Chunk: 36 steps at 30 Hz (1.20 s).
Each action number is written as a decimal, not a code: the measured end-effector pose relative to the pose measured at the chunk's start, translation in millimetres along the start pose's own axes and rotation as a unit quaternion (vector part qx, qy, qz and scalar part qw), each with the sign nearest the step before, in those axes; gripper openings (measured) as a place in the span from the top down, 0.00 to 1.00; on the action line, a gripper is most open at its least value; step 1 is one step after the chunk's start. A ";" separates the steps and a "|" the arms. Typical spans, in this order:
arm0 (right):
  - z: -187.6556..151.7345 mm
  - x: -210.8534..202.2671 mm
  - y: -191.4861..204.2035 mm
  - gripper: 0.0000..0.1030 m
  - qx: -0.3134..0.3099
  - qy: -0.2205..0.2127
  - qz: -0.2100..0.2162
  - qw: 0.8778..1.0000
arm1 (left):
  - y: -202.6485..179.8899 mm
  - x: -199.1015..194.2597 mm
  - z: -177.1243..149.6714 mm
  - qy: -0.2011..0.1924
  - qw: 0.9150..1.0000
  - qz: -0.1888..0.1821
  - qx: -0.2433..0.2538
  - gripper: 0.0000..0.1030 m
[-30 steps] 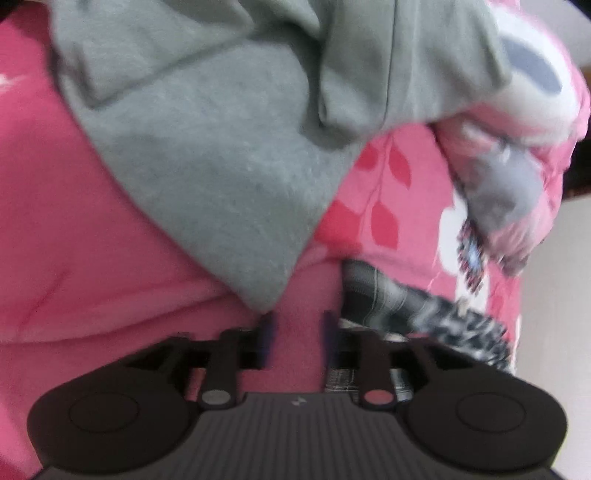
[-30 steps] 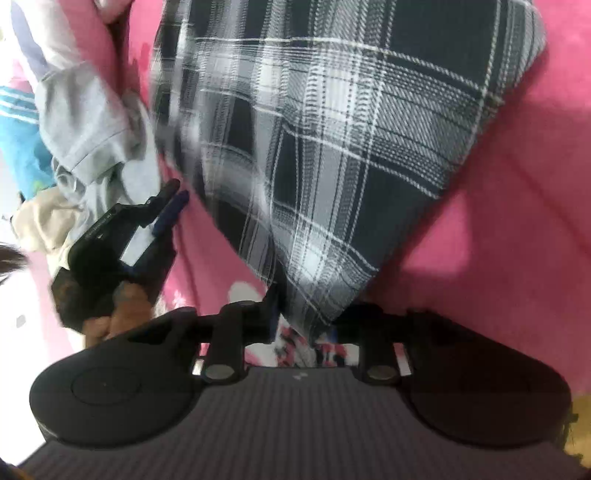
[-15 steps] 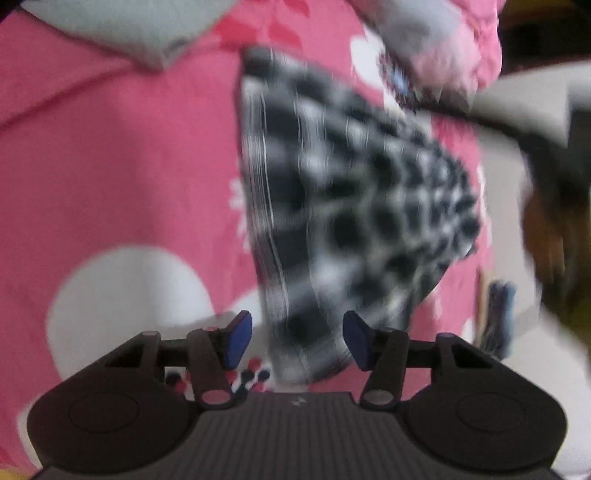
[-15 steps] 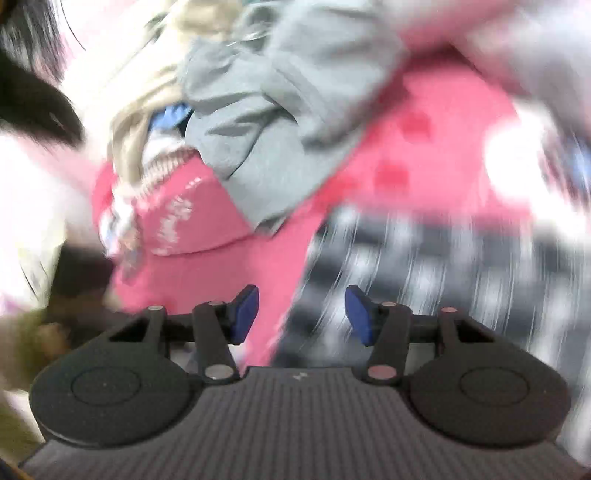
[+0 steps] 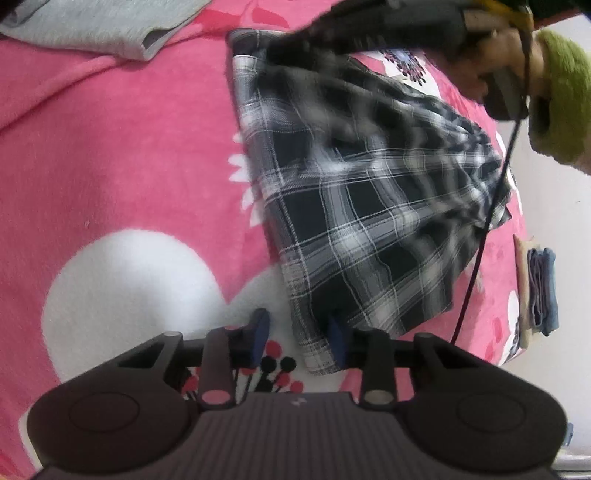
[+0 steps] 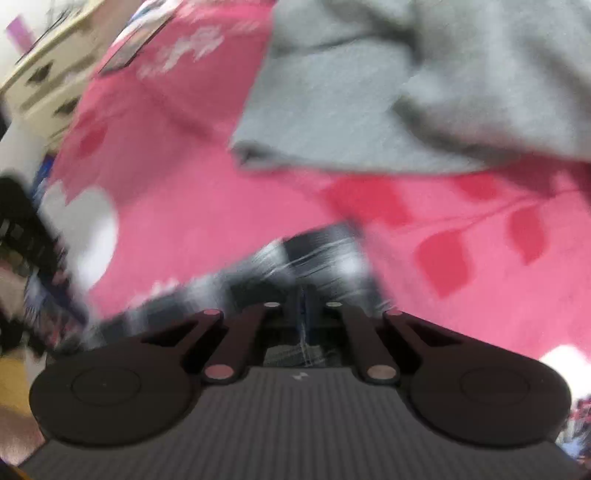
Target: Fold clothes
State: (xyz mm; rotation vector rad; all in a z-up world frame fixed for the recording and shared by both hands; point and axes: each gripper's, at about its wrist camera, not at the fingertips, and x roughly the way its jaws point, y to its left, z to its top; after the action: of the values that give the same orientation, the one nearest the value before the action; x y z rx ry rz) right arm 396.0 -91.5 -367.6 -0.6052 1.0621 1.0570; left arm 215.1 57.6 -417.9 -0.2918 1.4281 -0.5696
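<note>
A black-and-white plaid garment [image 5: 362,206] lies spread on the pink flowered bedspread [image 5: 122,147]. My left gripper [image 5: 297,332] hovers at its near corner. Its jaws are closing, and the corner of the cloth lies between the blue pads, touching the right-hand one only. My right gripper [image 5: 291,48], blurred, comes in from the top right over the garment's far corner, held by a hand [image 5: 491,55] in a green sleeve. In the right wrist view the right gripper [image 6: 303,301] is shut with plaid fabric [image 6: 314,254] pinched between its pads.
A grey garment [image 5: 103,22] lies crumpled beyond the plaid one, and it also fills the top of the right wrist view [image 6: 406,92]. Folded blue denim [image 5: 541,291] sits at the bed's right edge. A cable [image 5: 480,240] hangs over the plaid. A cream dresser [image 6: 44,74] stands beyond the bed.
My left gripper swung from the grey garment to the plaid one's near corner, and its jaws narrowed. My right gripper rolled around, crossed to the far corner and closed on the plaid fabric.
</note>
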 end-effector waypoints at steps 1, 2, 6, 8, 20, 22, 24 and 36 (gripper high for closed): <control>1.9 -2.0 -4.5 1.00 0.011 -0.005 -0.013 1.000 | -0.8 0.2 -0.1 0.000 1.000 0.000 0.000 0.67; 2.9 -4.3 -10.1 1.00 0.027 -0.010 -0.013 1.000 | -1.9 1.0 0.9 0.001 1.000 0.000 -0.002 0.66; 4.6 -12.8 -32.7 0.96 0.108 -0.031 0.038 0.993 | -5.8 3.5 4.2 0.005 1.000 -0.006 -0.007 0.59; 5.7 -9.3 -40.8 0.72 0.132 -0.030 0.053 0.989 | -8.4 4.2 3.1 0.005 1.000 -0.008 -0.003 0.57; 14.3 10.6 -47.9 0.93 0.097 -0.025 0.128 0.987 | -21.2 15.0 -3.8 0.010 1.000 0.010 0.019 0.87; 11.3 11.4 -47.7 0.93 0.095 -0.036 0.126 0.987 | -22.6 15.6 -4.3 0.016 0.999 0.012 0.029 0.88; 8.5 24.1 -47.3 0.93 0.096 -0.040 0.118 0.988 | -23.7 17.1 -4.4 0.021 0.999 0.013 0.035 0.89; -46.8 -52.8 -84.8 0.81 0.338 -0.176 0.003 0.924 | -27.8 20.6 -0.2 0.038 0.997 0.021 0.069 0.86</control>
State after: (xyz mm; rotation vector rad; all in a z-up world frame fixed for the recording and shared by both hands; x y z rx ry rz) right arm 449.1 -185.4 -344.6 0.1464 1.0211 0.6969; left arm 210.3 23.5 -421.0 -0.1313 1.4576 -0.6484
